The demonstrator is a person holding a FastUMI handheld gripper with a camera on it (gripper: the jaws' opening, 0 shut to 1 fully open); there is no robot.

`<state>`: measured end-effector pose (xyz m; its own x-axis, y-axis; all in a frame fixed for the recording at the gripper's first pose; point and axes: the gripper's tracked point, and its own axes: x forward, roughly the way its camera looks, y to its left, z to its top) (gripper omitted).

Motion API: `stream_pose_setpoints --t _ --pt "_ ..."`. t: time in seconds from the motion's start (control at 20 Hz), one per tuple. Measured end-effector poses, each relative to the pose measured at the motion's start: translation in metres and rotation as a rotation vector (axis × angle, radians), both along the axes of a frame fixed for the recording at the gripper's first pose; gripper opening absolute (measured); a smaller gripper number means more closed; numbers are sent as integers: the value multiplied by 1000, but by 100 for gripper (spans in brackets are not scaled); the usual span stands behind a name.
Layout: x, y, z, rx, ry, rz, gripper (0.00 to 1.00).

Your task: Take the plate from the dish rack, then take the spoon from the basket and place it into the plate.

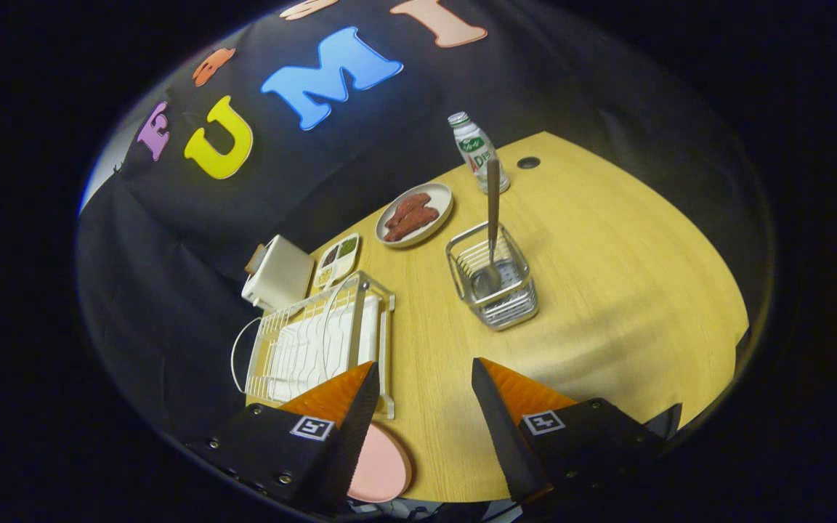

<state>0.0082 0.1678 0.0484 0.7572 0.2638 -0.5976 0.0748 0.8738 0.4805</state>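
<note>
your gripper (422, 396) hangs above the near part of the pale wooden worktop (607, 290), with its two fingers spread wide and nothing held between them.

the round pink plate (382, 465) lies flat on the worktop, just beside the left finger and partly under it, near the close end of the white wire dish rack (317, 341). the rack stands left of the gripper and looks to have no plate standing in its slots, so i judge the first part of the task is done and the spoon is what remains.

the long metal spoon (492, 218) stands almost upright in the square wire basket (495, 280), which is beyond the fingers, a little to the right, near the middle of the worktop. the bowl of the spoon rests at the bottom of the basket and the handle rises well above the rim.

the spoon is probably light, stiff and smooth, so it can slip or turn in the fingers. take it on the free part of the handle above the rim, with the fingers closing across the flat sides, and lift it straight up so the bowl does not catch on the wires. the basket also looks light and may lift or tip if the spoon catches.

farther away stand a white plastic bottle (478, 149), a white plate of brown sausages (414, 215) and a white toaster (279, 272); keep away from them.
</note>
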Motion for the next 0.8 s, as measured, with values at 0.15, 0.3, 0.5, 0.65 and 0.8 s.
stream_pose_setpoints --t 0.15,0.3,0.5,0.65,0.8 --pt "28 -20 10 -16 -31 -63 79" --pt "55 -35 11 -18 -37 -103 79" --pt "93 -56 6 -47 -31 -166 79" --pt "115 -66 5 -30 -17 -207 70" --pt "138 -73 -5 -31 -7 -221 70"
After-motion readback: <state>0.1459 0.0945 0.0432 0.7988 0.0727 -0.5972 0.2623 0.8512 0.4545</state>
